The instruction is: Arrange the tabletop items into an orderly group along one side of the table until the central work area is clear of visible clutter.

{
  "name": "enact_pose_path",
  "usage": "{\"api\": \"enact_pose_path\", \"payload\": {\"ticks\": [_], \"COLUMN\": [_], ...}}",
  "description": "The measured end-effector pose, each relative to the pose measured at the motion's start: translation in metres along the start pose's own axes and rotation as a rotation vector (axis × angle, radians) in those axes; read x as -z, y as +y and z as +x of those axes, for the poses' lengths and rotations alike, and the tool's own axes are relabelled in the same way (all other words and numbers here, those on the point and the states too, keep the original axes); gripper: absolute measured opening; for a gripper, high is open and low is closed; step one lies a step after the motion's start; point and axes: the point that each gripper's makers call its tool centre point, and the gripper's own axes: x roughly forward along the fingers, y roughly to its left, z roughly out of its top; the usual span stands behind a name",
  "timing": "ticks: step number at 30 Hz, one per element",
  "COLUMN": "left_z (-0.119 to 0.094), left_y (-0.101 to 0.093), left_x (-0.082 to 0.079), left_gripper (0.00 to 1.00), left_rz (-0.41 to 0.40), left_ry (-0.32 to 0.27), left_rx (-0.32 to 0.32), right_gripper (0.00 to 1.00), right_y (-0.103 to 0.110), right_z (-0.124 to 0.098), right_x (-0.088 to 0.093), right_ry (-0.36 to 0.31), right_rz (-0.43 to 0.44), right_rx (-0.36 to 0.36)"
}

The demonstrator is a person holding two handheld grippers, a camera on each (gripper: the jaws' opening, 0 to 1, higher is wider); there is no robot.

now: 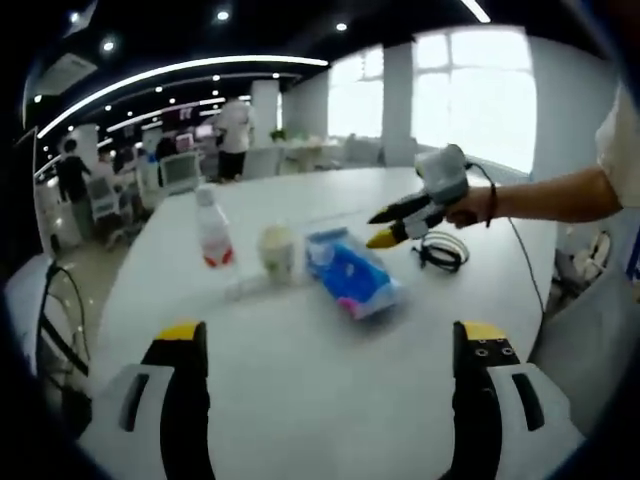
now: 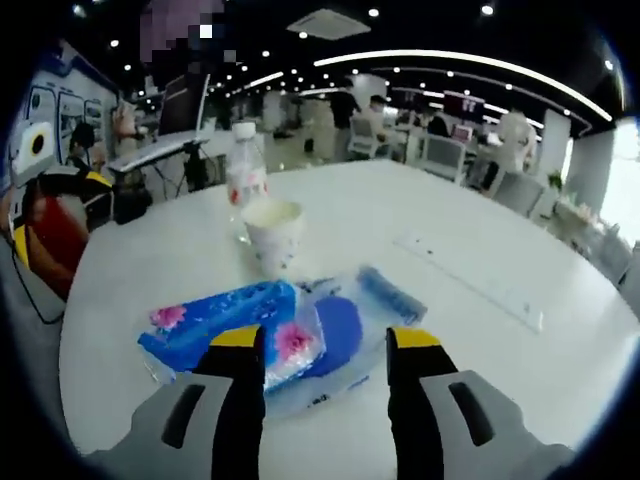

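- The right gripper (image 2: pixel 325 350) hung with its jaws apart, nothing between them, just above the near end of the blue tissue pack (image 2: pixel 265 335) on the white table (image 2: pixel 480 230).
- The left gripper (image 1: pixel 328 345) stood wide apart and empty, well back from the items.
- The pack's loose plastic wrap looked slippery; a shallow pinch could probably catch only film and let the pack slide out.
- The paper cup (image 2: pixel 273 232) stood just beyond the pack, with the bottle (image 2: pixel 245 172) close behind it; pushing the pack forward might topple either.
- A coiled black cable (image 1: pixel 441 250) lay near the far edge, where it could snag.
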Motion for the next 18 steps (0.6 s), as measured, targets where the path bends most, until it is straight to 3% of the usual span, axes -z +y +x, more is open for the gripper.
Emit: {"api": "enact_pose_path", "payload": {"ticks": [5,11,18], "left_z": [0.001,0.0,-0.001], "left_y": [-0.001,0.001,0.004], "left_x": [0.003,0.007,0.011], "left_gripper": [0.99,0.99,0.99], "left_rz": [0.005,0.004,0.01], "left_ry": [0.013,0.027,0.05], "left_rx": [0.005,-0.002,-0.012], "right_gripper": [0.41,0.34,0.26], "right_y": [0.013,0.013,0.013], "right_z": [0.015,0.032,0.037], "right_x": [0.005,0.011,0.01], "right_ry": [0.01,0.032,0.037], "right_rz": [0.027,0.02,0.015], "right_rx": [-0.109,-0.144,-0.18]}}
